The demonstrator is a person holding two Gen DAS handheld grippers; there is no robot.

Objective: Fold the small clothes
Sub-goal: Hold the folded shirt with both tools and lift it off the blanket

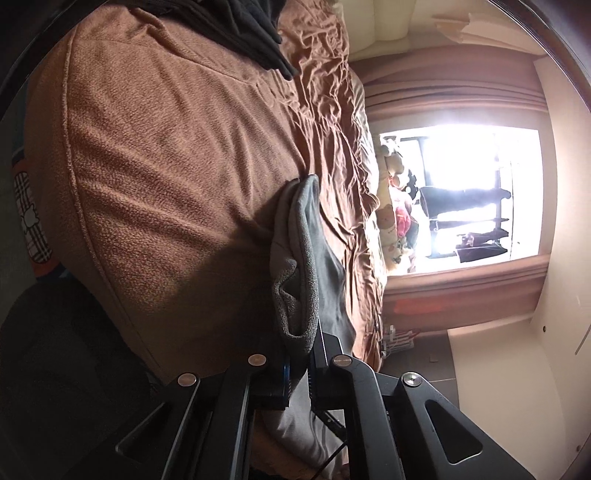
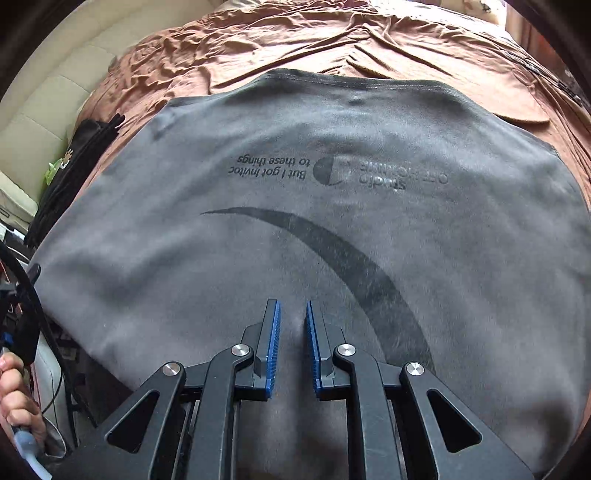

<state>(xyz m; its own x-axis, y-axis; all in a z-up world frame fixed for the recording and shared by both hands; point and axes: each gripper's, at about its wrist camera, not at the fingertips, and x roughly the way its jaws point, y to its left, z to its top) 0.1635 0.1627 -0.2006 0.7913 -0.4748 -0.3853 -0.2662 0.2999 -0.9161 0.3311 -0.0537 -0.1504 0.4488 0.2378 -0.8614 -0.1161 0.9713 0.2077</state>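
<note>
1. On the bed (image 2: 303, 33), over a rumpled brown sheet, a grey T-shirt (image 2: 280, 229) lies spread flat, its dark print and lettering facing up.
2. Left gripper (image 1: 300, 343): jaws pressed together, pinching a bunched fold at the T-shirt's edge; the cloth rises off the sheet there.
3. Right gripper (image 2: 293, 321): jaws parted by a narrow gap, blue pads facing each other with nothing between them, above the shirt's near part.
4. Dark clothes (image 2: 70, 173) sit beside the shirt, at the bed's left edge in the right wrist view.
5. Window (image 1: 476, 192) bright beyond the bed; plush toys (image 1: 395, 206) line the sill.
</note>
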